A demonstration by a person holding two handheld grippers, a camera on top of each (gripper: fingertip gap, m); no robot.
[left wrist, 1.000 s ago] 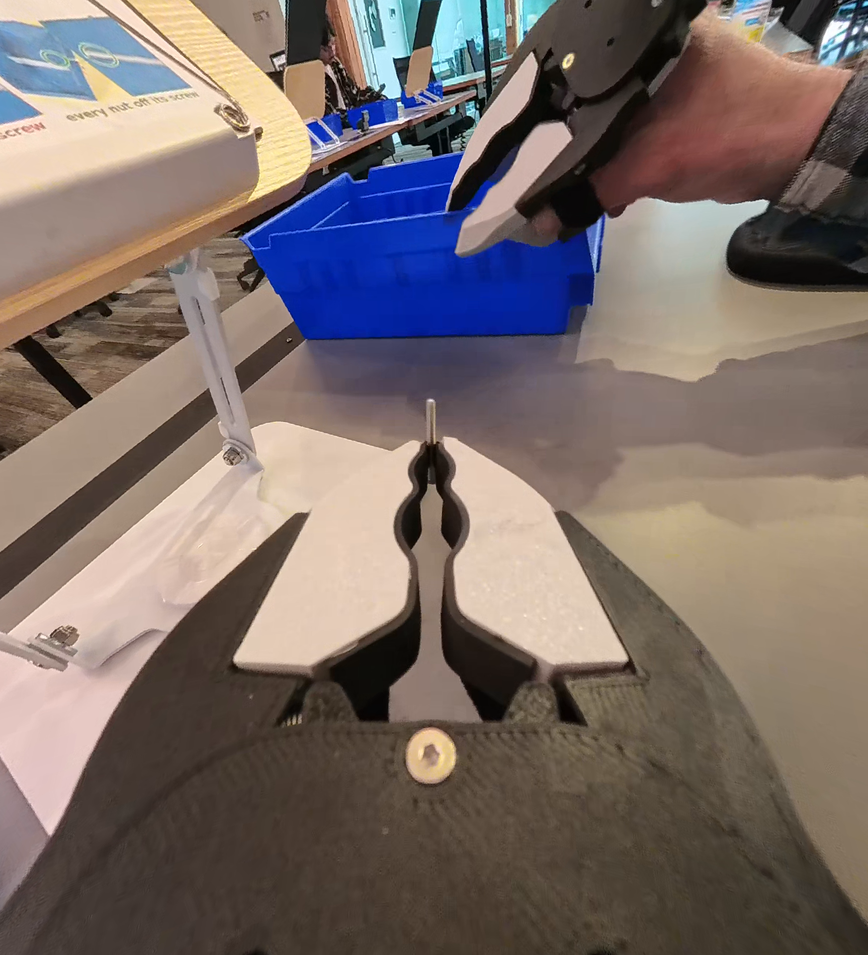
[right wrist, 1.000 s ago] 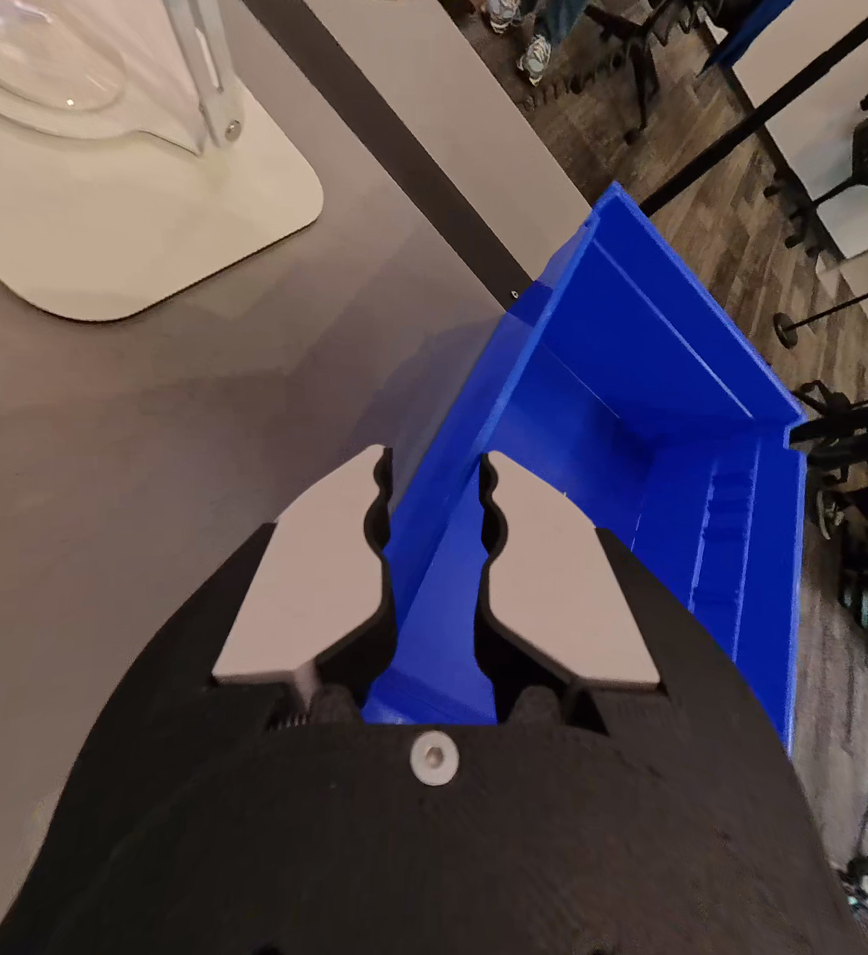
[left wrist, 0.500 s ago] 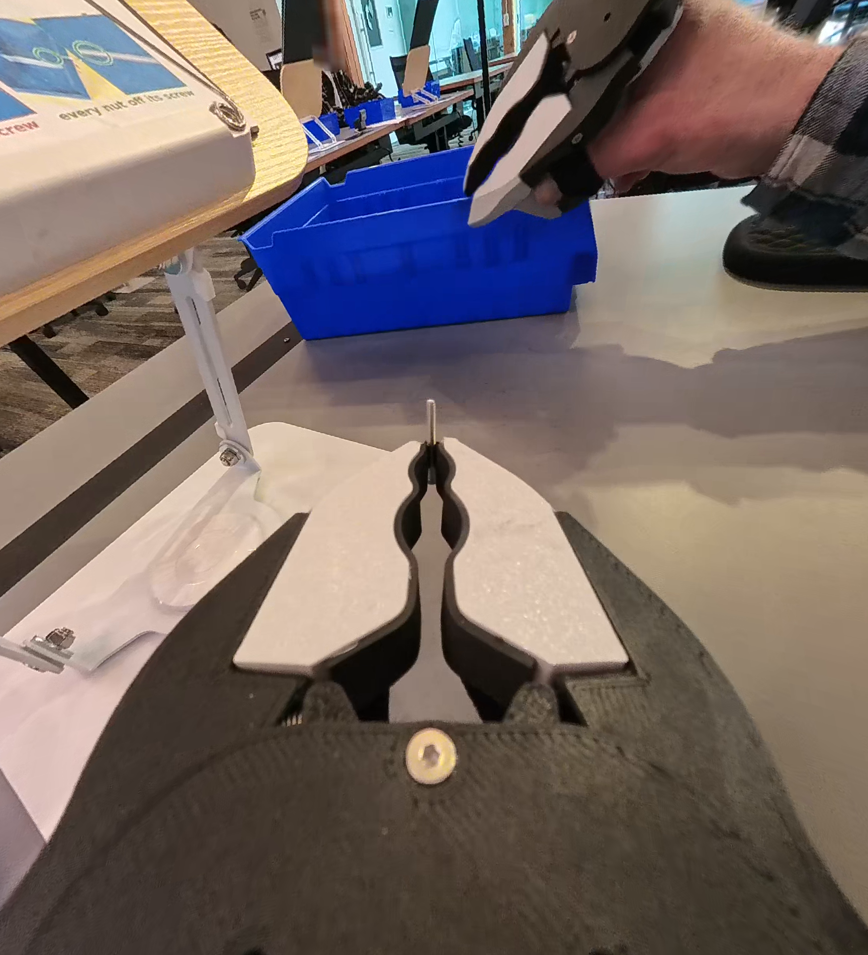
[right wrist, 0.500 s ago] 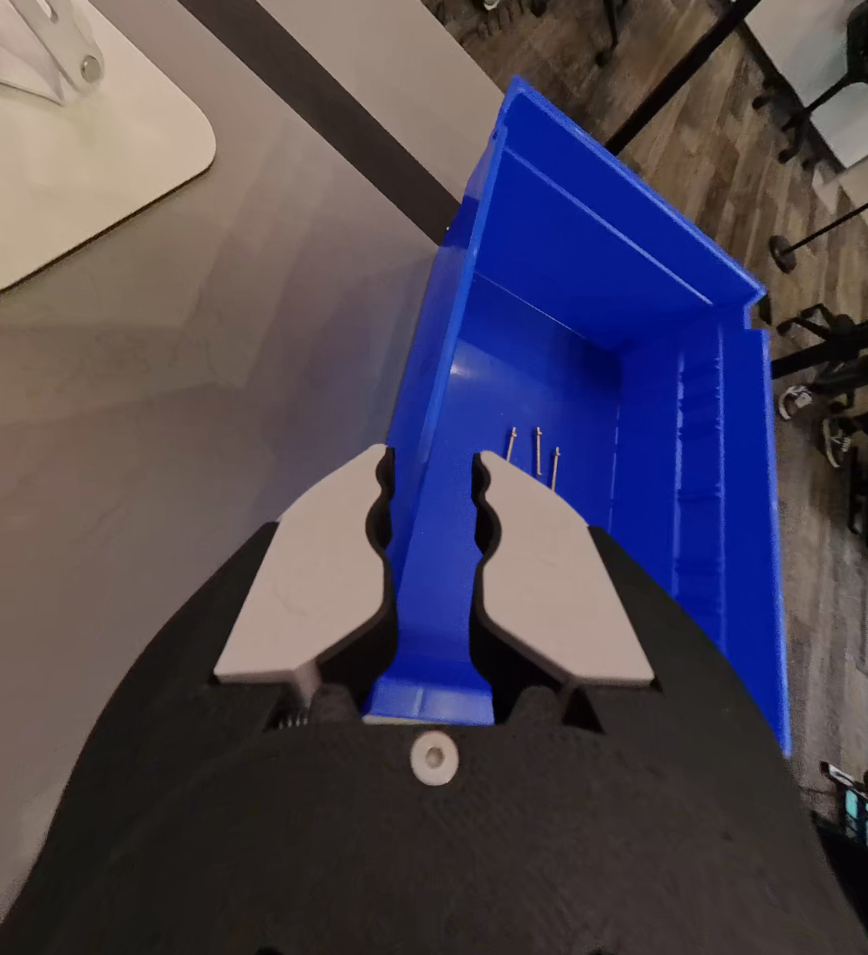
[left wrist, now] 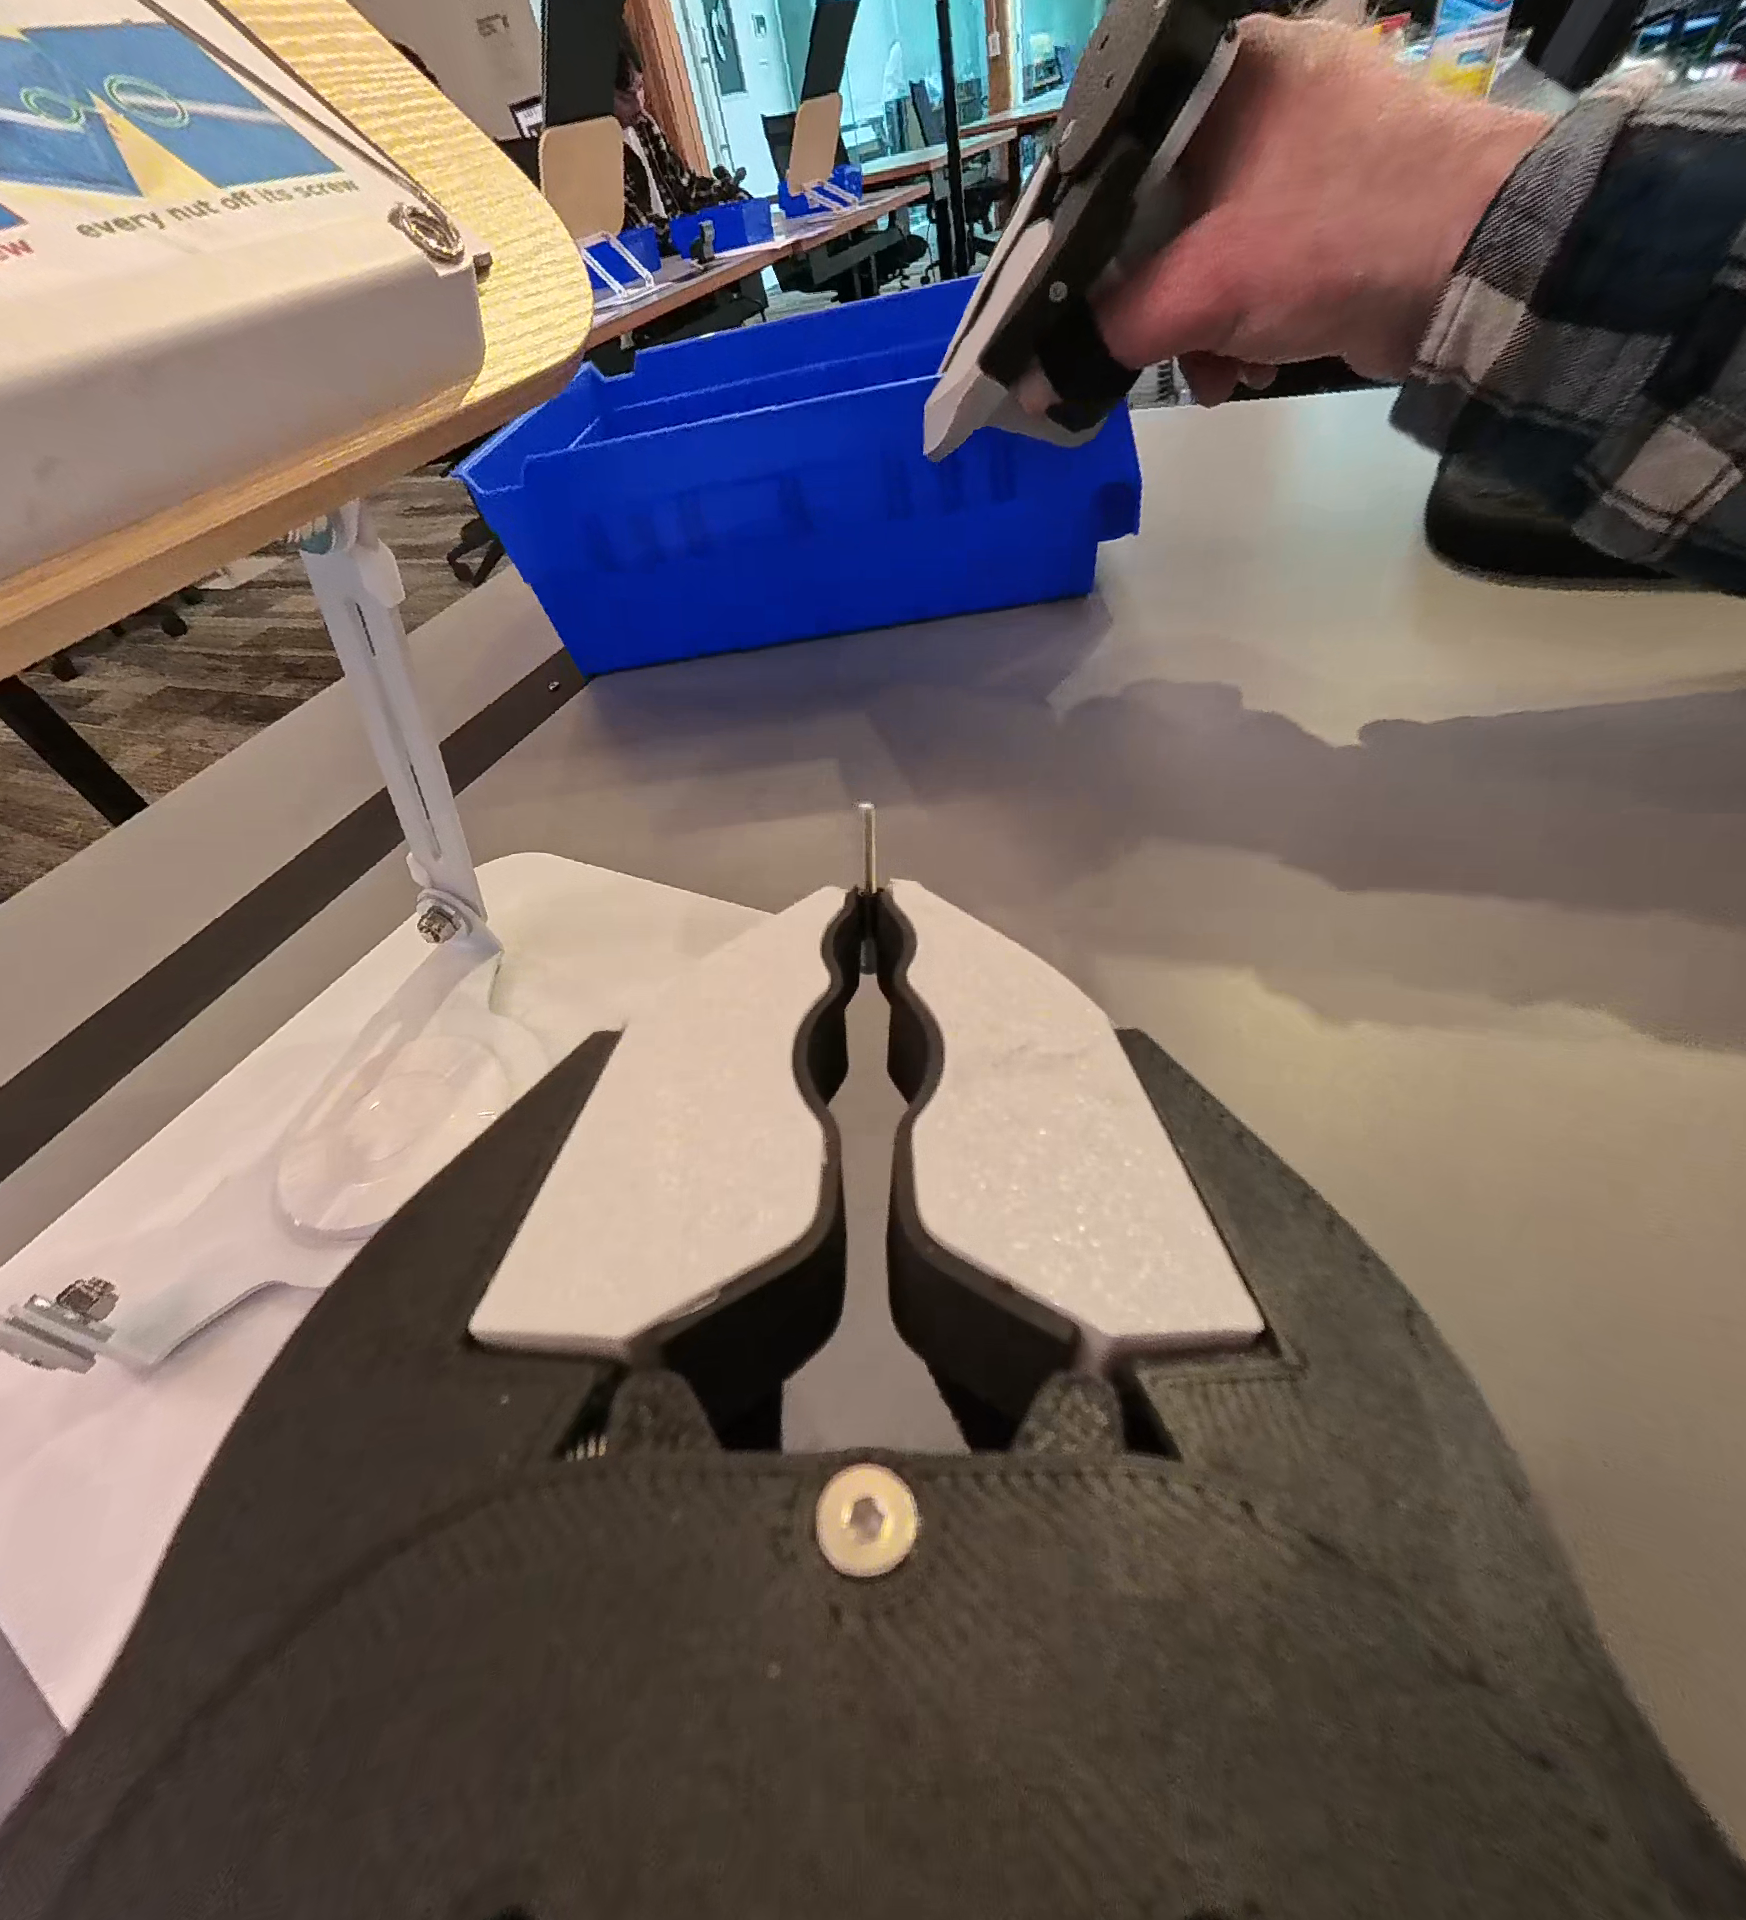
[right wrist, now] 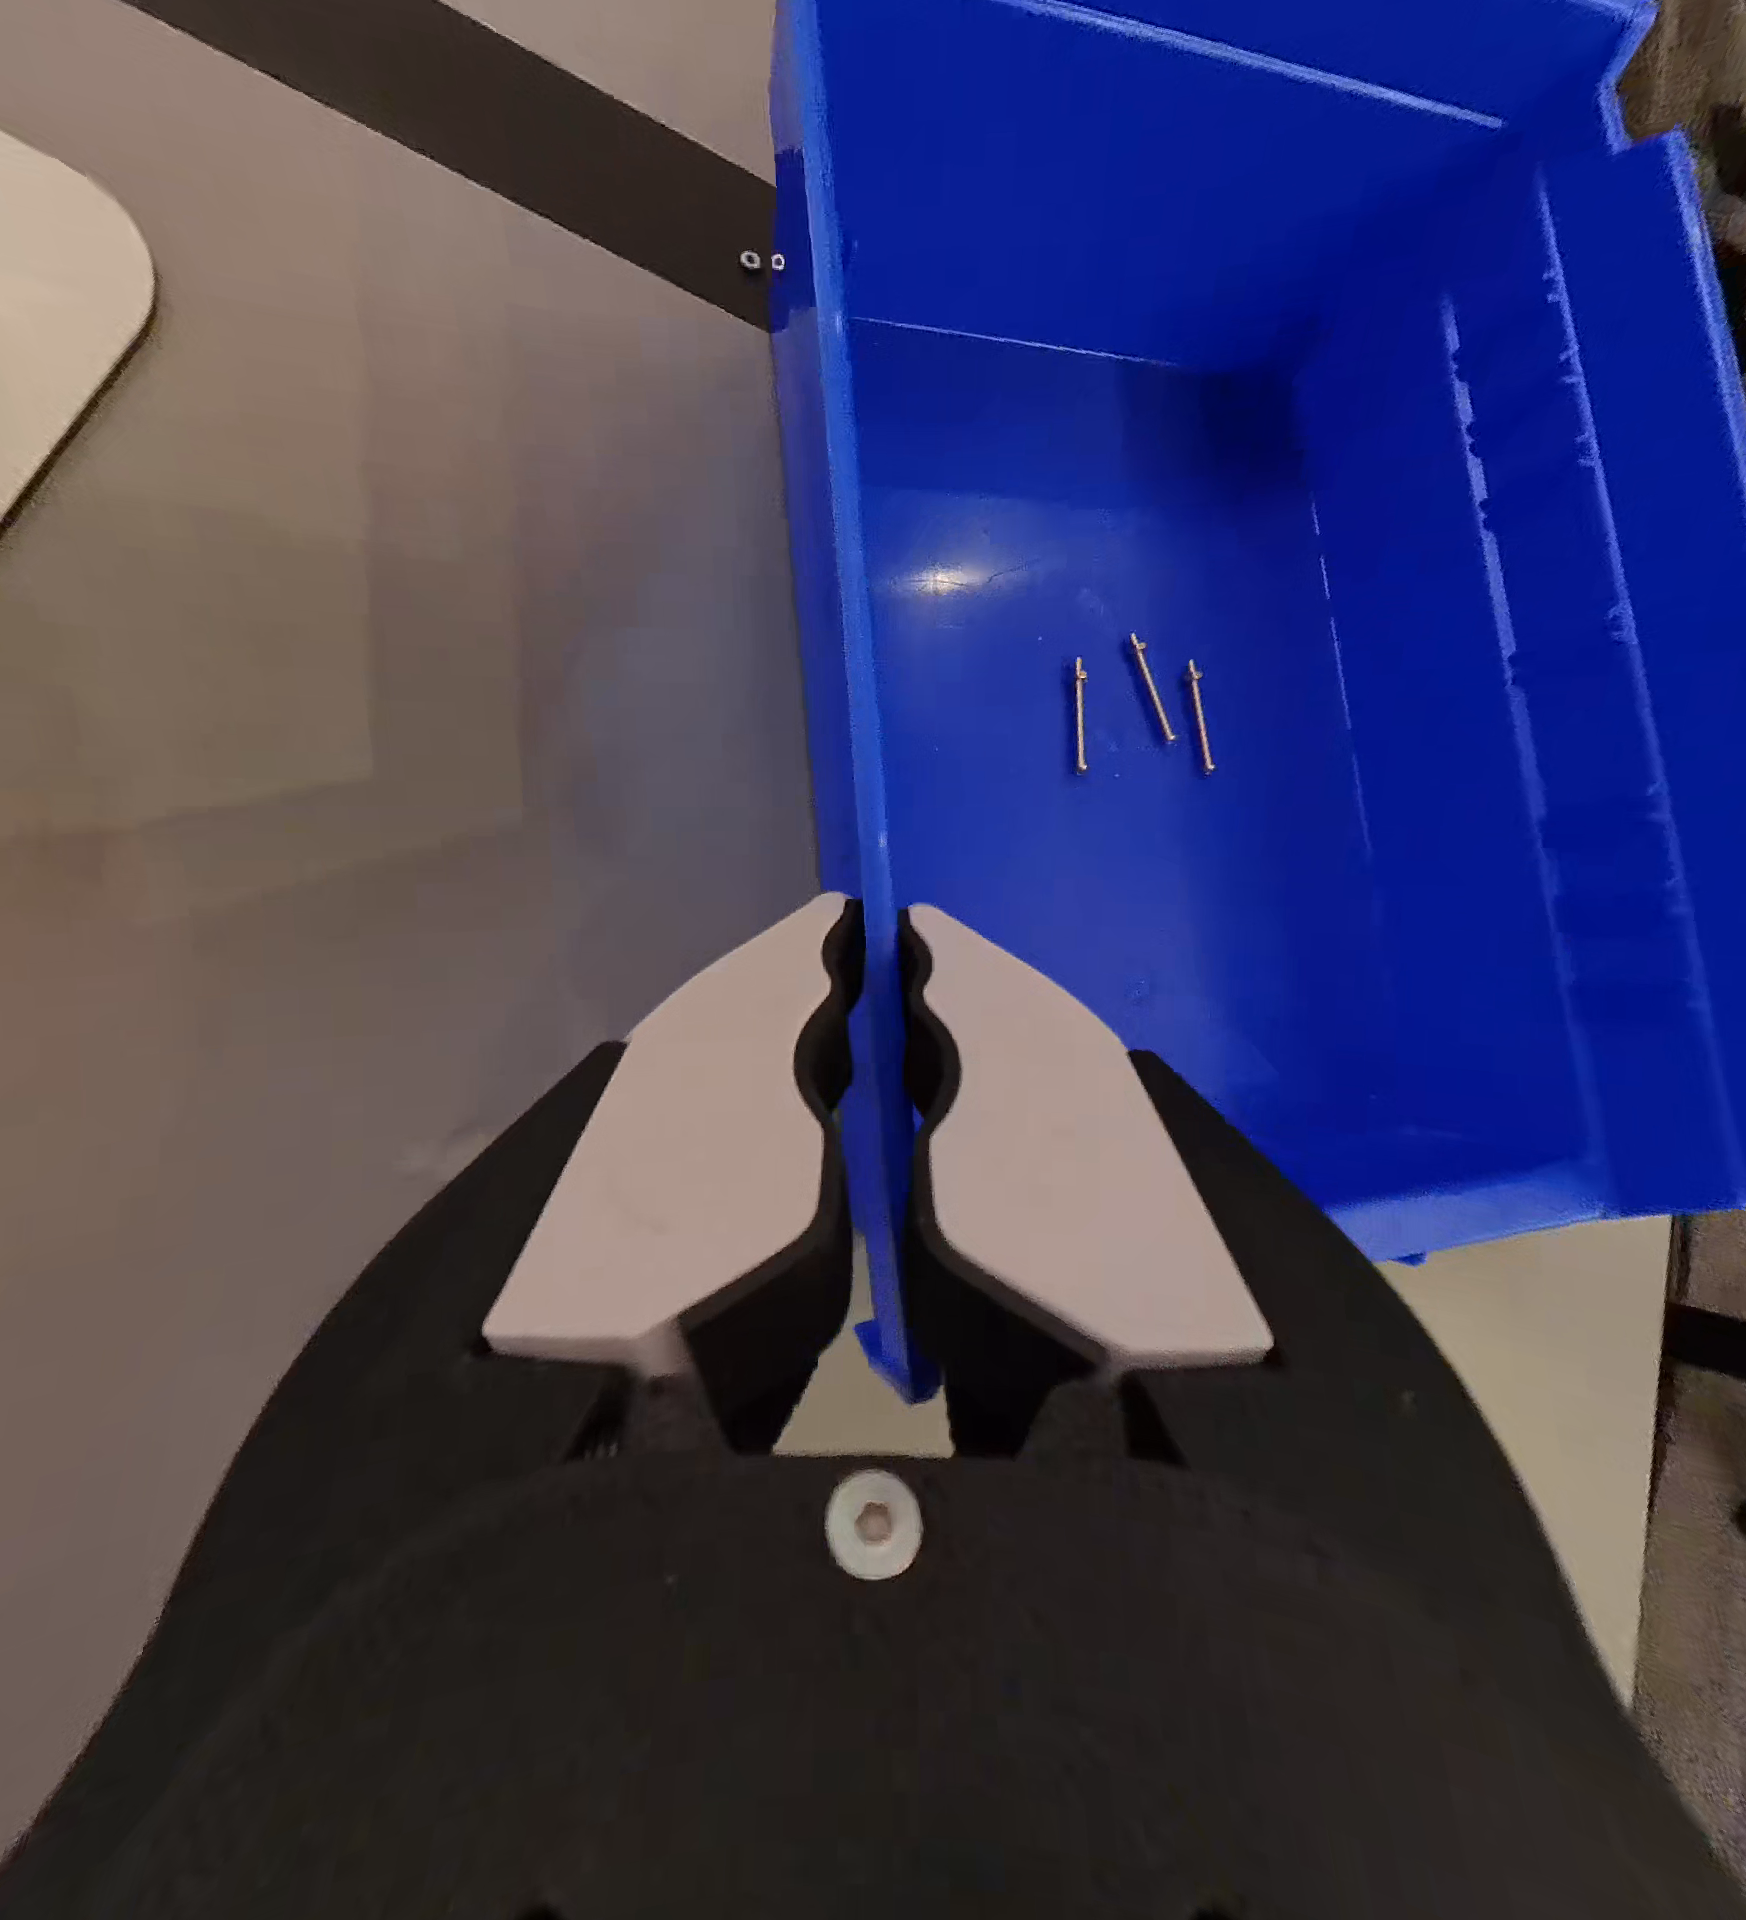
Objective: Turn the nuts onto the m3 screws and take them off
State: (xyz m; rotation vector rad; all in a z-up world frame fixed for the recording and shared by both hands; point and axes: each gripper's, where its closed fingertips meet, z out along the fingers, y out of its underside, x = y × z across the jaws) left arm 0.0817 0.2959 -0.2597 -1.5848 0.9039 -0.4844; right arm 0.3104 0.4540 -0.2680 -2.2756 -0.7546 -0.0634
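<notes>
Two grippers: left gripper (left wrist: 866, 902) pinches screw (left wrist: 865, 844); right gripper (right wrist: 879, 914) clamps bin wall (right wrist: 853, 623).

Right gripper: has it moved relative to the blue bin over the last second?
Yes. The right gripper advanced along the blue bin side wall toward its far end, and its fingers closed onto that wall.

- Left wrist view: low, close over the grey table (left wrist: 1368, 1091), looking nearly level along its own fingers toward the blue bin (left wrist: 827, 540) and the room behind.
- Right wrist view: above the bin's near wall (right wrist: 864, 727), pitched steeply down, very close; sees inside the bin and the floor past the table edge.
- Shared: blue bin, table, white base plate (left wrist: 578, 914); the left view also catches the right gripper (left wrist: 952, 436).
</notes>
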